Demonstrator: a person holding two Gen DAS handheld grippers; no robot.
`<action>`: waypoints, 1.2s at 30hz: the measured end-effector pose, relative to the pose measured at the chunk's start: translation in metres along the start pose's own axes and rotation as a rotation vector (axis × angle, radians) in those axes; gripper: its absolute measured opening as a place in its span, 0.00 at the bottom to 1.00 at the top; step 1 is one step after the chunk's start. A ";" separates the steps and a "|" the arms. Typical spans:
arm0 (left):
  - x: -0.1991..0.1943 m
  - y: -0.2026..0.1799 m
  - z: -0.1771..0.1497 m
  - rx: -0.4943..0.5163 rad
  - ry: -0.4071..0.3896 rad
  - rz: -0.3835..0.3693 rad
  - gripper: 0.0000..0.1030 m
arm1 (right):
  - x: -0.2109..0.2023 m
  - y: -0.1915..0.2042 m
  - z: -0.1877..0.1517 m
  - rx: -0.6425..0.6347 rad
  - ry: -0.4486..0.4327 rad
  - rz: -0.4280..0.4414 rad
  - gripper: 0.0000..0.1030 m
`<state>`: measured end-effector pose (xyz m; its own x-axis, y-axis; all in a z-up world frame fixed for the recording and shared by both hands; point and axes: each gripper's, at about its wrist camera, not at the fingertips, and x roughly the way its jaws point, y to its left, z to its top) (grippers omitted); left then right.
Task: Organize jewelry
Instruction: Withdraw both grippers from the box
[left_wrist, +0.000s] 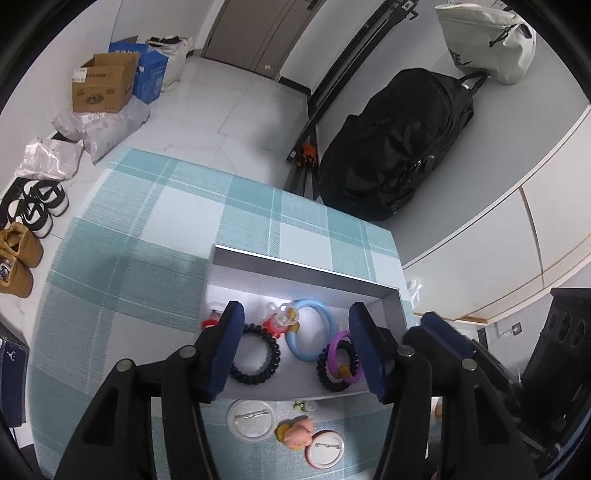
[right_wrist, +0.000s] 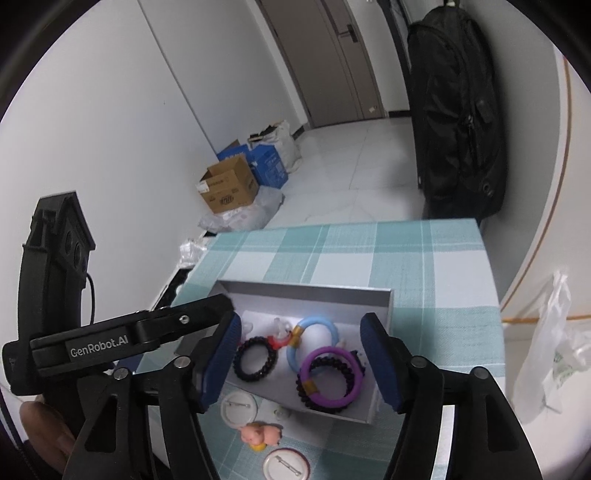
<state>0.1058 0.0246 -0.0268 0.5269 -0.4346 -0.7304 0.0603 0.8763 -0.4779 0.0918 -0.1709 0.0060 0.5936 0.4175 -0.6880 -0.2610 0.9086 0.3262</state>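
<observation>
A shallow grey box (left_wrist: 295, 264) with a white floor lies on the checked cloth. Inside lie a black bead bracelet (left_wrist: 255, 354), a light blue bangle (left_wrist: 325, 317), a purple bangle (left_wrist: 338, 345) over a black spiral band (left_wrist: 325, 376), and red ring toys (left_wrist: 275, 326). My left gripper (left_wrist: 296, 314) hovers open over the box, nothing between its pads. My right gripper (right_wrist: 300, 318) also stands open above the box, over the purple bangle (right_wrist: 325, 376) and the black bracelet (right_wrist: 255, 358), touching neither. The left gripper's body (right_wrist: 129, 339) shows at the left of the right wrist view.
In front of the box lie two round pin badges (left_wrist: 251, 421) (left_wrist: 325, 448), a pink pig figure (left_wrist: 299, 432) and a small pale trinket (left_wrist: 304, 405). A black backpack (left_wrist: 399, 140) hangs beyond the table. Boxes (left_wrist: 103, 85) and shoes (left_wrist: 37, 206) are on the floor at left.
</observation>
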 end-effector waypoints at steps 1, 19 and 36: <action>-0.003 0.002 -0.001 -0.003 -0.014 0.006 0.52 | -0.004 -0.001 0.000 0.001 -0.016 0.002 0.66; -0.039 0.001 -0.033 0.094 -0.131 0.135 0.64 | -0.045 -0.005 -0.013 -0.035 -0.136 0.007 0.81; -0.055 -0.020 -0.070 0.218 -0.133 0.219 0.67 | -0.061 0.006 -0.044 -0.095 -0.066 -0.009 0.96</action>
<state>0.0162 0.0164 -0.0115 0.6528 -0.2125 -0.7271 0.1059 0.9760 -0.1902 0.0207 -0.1903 0.0218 0.6441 0.4106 -0.6454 -0.3245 0.9107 0.2555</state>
